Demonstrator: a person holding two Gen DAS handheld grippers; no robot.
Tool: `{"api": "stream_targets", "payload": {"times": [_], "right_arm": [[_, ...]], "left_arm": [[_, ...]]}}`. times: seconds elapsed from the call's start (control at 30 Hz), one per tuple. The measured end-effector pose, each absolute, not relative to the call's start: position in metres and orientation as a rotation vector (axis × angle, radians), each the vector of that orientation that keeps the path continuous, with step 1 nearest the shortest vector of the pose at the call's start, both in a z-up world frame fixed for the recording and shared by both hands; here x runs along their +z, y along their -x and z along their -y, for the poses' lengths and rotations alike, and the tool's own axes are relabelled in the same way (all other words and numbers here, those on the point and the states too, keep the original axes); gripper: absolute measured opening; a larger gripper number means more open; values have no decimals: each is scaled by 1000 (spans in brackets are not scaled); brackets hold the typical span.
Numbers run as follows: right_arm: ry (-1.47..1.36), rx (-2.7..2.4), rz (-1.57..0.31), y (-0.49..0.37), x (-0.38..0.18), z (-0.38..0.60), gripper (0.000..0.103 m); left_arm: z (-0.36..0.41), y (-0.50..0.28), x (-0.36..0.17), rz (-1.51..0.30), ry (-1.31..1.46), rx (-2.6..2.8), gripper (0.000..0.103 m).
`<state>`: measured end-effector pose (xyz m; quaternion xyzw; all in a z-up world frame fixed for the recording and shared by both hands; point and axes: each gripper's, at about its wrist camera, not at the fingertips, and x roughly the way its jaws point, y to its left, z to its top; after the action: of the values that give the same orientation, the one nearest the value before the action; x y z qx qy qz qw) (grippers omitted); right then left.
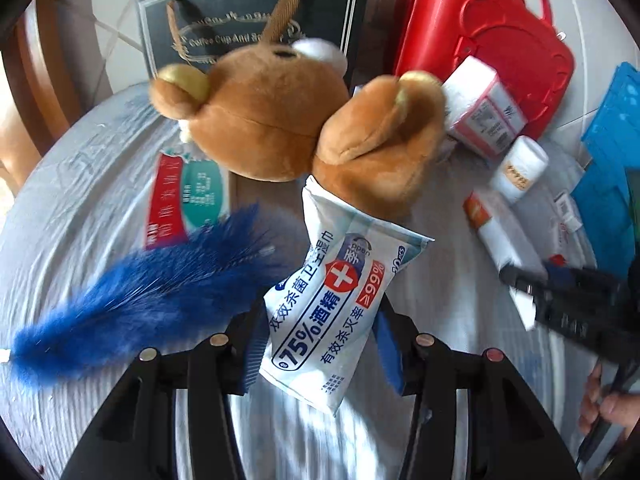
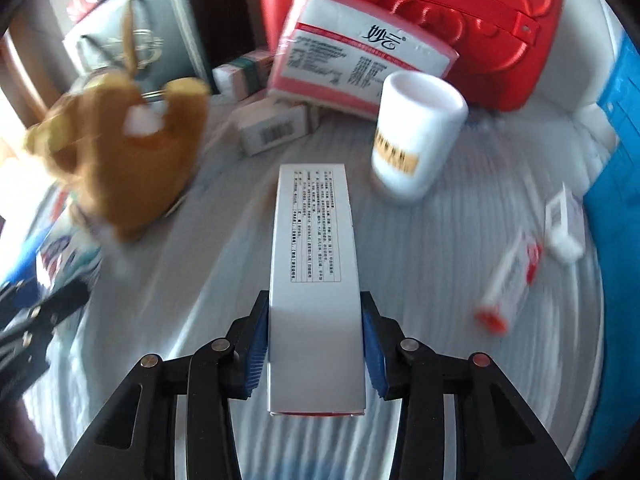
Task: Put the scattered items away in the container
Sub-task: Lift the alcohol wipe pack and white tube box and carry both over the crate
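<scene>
Wipes packet [image 1: 326, 312] clamped in the left gripper [image 1: 320, 344], held above the white mat [image 1: 80, 208] beside the plush bear [image 1: 280, 120], long white box [image 2: 314, 280] pinched in the right gripper [image 2: 316, 348], red container [image 2: 460, 20] seen beyond.

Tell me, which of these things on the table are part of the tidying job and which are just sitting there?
Part of the job:
wet wipes pack, held in the left gripper
long white box, held in the right gripper
teddy bear
blue feather
white bottle
tissue pack

Probably just lying about:
dark gift bag
blue mat

Which thing is the container, I cannot tell.
</scene>
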<state>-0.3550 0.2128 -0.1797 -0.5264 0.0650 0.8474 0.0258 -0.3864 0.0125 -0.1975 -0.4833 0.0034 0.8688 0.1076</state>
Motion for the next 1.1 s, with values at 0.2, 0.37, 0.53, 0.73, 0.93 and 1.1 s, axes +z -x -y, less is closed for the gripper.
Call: {"api": "stream_targets", "payload": {"times": [0.2,0.37,0.53,0.73,0.93,1.1], "right_arm": [[1591,2698,-294,284,-137,-191,41],[1542,2754,-315,229,-104,-176,41],[1453,2868,-272,188,-65,-176,41],[1306,3020,-235,160,-13,-180,41],[1136,3107,-220,126,38,-185,41],[986,3091,-223,98,76,-188,41]], "left_arm": [[-6,330,-150,-14,1350,2602,48],[-7,281,-114,-27,1319,2637,48],[-10,242,-78,-10,1265,2704,48],[-27,202,-35,-4,1173,2785,48],[-34,172,7,-44,1062,2833,48],[-42,155,33,-64,965,2795,48]]}}
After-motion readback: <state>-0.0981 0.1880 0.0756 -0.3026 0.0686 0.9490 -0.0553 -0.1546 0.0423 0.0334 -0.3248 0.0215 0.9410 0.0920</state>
